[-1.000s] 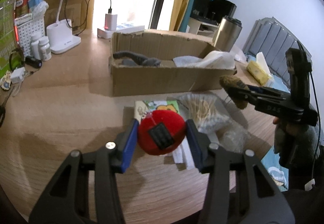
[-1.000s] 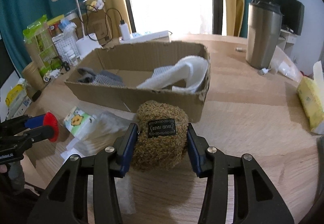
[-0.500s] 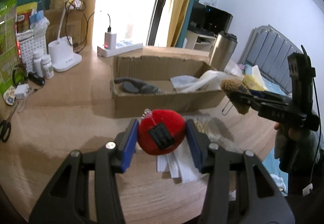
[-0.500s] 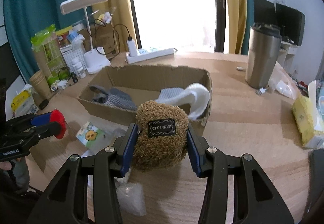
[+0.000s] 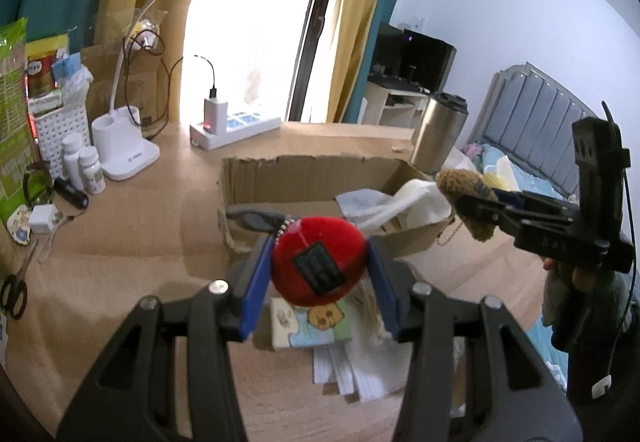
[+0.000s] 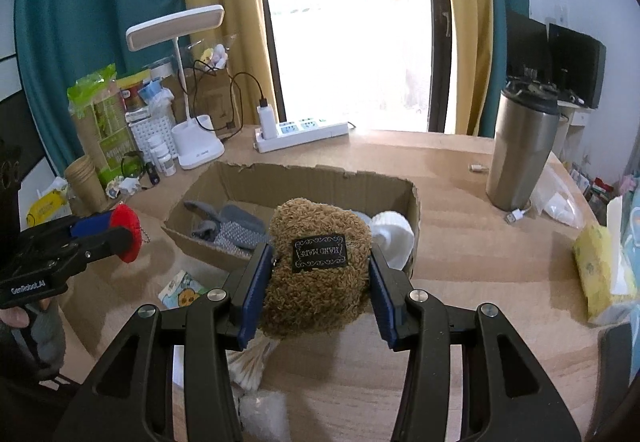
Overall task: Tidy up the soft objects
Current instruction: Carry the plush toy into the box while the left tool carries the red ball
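Observation:
My left gripper (image 5: 318, 274) is shut on a red plush ball (image 5: 318, 260) with a black label, held above the table in front of the cardboard box (image 5: 312, 170). My right gripper (image 6: 316, 274) is shut on a brown fuzzy plush (image 6: 316, 266) with a "hand made" label, held just before the box's (image 6: 304, 182) near right wall. The box holds grey socks (image 6: 232, 226) and a white cloth (image 6: 394, 238). Each gripper shows in the other view: the right one (image 5: 464, 198) at the right, the left one (image 6: 124, 232) at the left.
Packets with a cartoon dog (image 5: 316, 322) and cotton swabs (image 6: 252, 358) lie on the wooden table below the grippers. A desk lamp (image 6: 192, 146), power strip (image 6: 300, 130), bottles (image 5: 82, 162) and scissors (image 5: 14, 290) are at the left and back. A steel tumbler (image 6: 520, 150) and tissue pack (image 6: 600, 266) stand right.
Both grippers have risen with their plush toys and moved toward the box; the table and packets now sit lower in both views.

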The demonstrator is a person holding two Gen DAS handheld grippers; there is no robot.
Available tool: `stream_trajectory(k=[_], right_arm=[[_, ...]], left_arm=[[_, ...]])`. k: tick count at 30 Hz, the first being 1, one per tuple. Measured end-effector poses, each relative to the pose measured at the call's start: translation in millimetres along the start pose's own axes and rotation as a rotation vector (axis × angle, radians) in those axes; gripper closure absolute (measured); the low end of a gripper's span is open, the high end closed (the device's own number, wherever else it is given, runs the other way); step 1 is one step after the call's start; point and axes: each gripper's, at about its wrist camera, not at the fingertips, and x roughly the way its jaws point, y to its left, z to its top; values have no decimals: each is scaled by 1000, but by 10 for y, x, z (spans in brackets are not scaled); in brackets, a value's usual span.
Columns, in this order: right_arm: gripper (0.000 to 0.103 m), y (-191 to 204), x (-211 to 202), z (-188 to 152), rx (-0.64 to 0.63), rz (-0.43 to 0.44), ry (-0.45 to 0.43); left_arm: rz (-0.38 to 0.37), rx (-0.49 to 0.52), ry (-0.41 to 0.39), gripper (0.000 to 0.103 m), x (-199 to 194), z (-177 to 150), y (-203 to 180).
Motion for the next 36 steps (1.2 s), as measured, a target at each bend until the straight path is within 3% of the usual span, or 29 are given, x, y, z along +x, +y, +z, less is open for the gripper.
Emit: stream_trajectory(k=[15, 36], right_arm=[[54, -109, 154, 179, 5, -15, -10], [53, -296, 638, 285, 24, 19, 40]], left_arm=[[4, -7, -12, 54, 143, 167, 119], [32, -14, 37, 54, 698, 328, 225]])
